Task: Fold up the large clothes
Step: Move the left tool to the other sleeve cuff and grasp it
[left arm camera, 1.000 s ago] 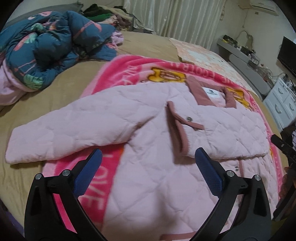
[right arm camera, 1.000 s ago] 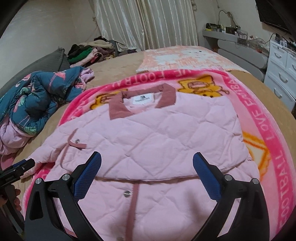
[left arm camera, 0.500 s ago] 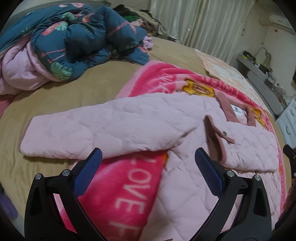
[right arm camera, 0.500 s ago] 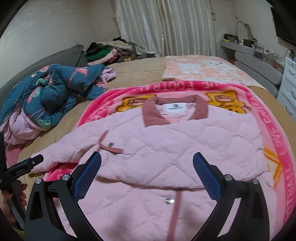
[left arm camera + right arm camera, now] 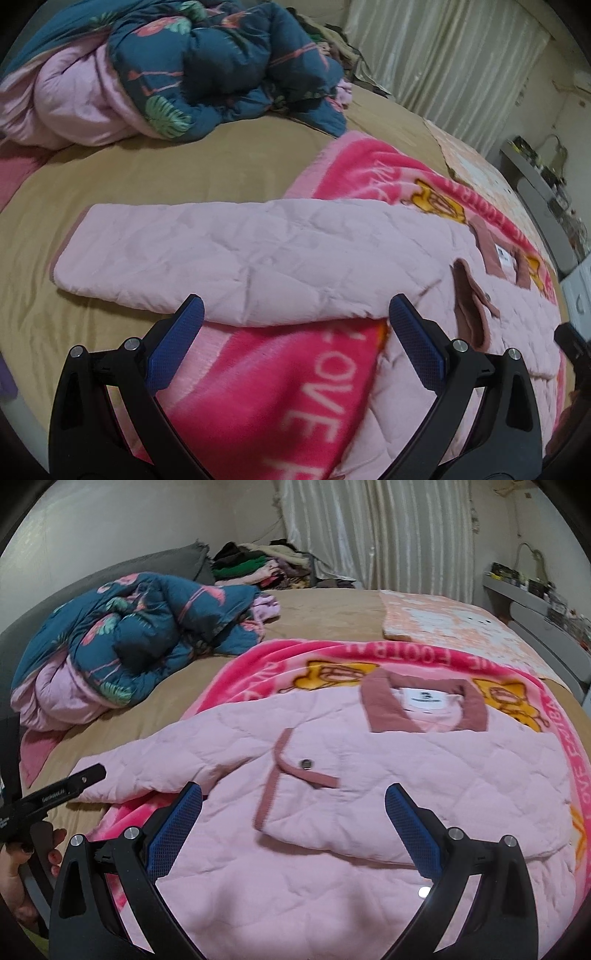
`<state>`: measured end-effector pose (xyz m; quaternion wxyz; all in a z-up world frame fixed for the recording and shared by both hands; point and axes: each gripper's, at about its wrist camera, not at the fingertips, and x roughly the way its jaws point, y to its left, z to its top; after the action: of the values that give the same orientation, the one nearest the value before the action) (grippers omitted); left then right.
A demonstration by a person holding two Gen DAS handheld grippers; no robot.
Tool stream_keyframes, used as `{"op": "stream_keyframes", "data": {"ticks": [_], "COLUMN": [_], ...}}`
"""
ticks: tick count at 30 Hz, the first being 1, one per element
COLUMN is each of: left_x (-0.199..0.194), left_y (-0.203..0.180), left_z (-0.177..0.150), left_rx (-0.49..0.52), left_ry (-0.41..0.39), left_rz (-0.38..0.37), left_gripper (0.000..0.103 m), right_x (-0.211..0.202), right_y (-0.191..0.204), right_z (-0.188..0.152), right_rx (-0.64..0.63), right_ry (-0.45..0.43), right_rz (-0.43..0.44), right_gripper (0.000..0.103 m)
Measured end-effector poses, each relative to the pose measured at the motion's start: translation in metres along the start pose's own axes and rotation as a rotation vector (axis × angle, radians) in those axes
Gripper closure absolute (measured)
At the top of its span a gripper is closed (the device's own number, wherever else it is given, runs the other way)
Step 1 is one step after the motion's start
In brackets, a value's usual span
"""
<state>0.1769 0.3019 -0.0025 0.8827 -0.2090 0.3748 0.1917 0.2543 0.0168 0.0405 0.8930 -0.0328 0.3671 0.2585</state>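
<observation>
We're in a bedroom at home, no question. A wide bed [image 5: 332,616] with a tan cover fills the view, a bright pink cartoon blanket [image 5: 369,657] spread across it. A teal flowered duvet [image 5: 140,627] sits bunched at the left side, and loose clothes [image 5: 255,565] pile up at the far end. Pale pleated curtains [image 5: 380,531] hang behind, and a cluttered grey shelf [image 5: 524,587] runs along the right wall.

Matt quilted cloth jacket [image 5: 258,254] on a fuzzy fleece blanket [image 5: 295,387].
</observation>
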Motion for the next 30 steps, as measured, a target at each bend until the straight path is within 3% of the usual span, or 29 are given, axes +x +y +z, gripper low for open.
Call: {"op": "stream_keyframes", "data": {"ticks": [9, 15, 18, 26, 30], "left_x": [0.018, 0.036, 0.042, 0.059, 0.071], "left_y": [0.046, 0.091, 0.112, 0.15, 0.167], "left_z": [0.005, 0.003, -0.003, -0.012, -0.009], "left_rx": [-0.11, -0.251, -0.337, -0.537, -0.616], "left_ry": [0.006, 0.045, 0.086, 0.12, 0.094], "left_rz": [0.06, 0.142, 0.129, 0.118, 0.121], "left_gripper": [0.009, 0.009, 0.009, 0.009, 0.009], "right_x": [0.037, 0.062, 0.071, 0.078, 0.077], "right_y": [0.052, 0.085, 0.098, 0.102, 0.09], "right_z": [0.003, 0.003, 0.001, -0.008, -0.012], "right_rx": [-0.079, -0.112, -0.122, -0.118, -0.083], "right_ry": [0.047, 0.075, 0.088, 0.099, 0.105], "right_rz": [0.063, 0.102, 0.122, 0.138, 0.132], "right_gripper": [0.004, 0.004, 0.004, 0.004, 0.004]}}
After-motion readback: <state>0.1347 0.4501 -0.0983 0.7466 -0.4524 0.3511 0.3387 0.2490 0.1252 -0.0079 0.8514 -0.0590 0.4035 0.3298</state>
